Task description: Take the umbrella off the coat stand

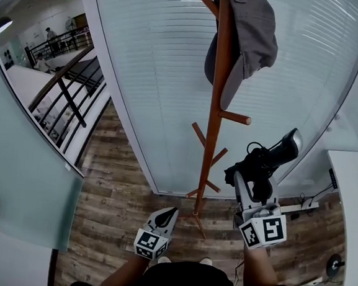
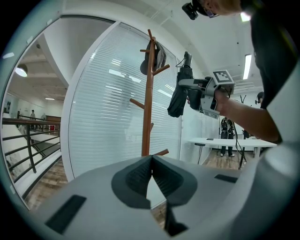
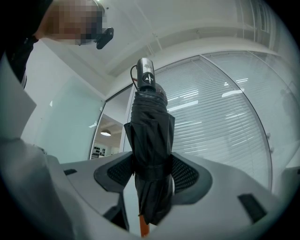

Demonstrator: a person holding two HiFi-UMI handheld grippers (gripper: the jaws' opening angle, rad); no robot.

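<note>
Head view: umbrella (image 1: 276,155) partly hidden (behind rt hand-held gripper (image 1: 253,180)).

One coat stand (image 1: 214,111), one umbrella (image 1: 270,157), perhaps one grey cap (image 1: 257,28), two grippers (left gripper (image 1: 170,213), right gripper (image 1: 255,177)).

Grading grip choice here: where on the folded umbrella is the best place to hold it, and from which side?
Probably the umbrella at its strapped middle, side-on, jaws across the bundle, as the right gripper does. The cloth is thick and even there; the handle is narrower.
</note>
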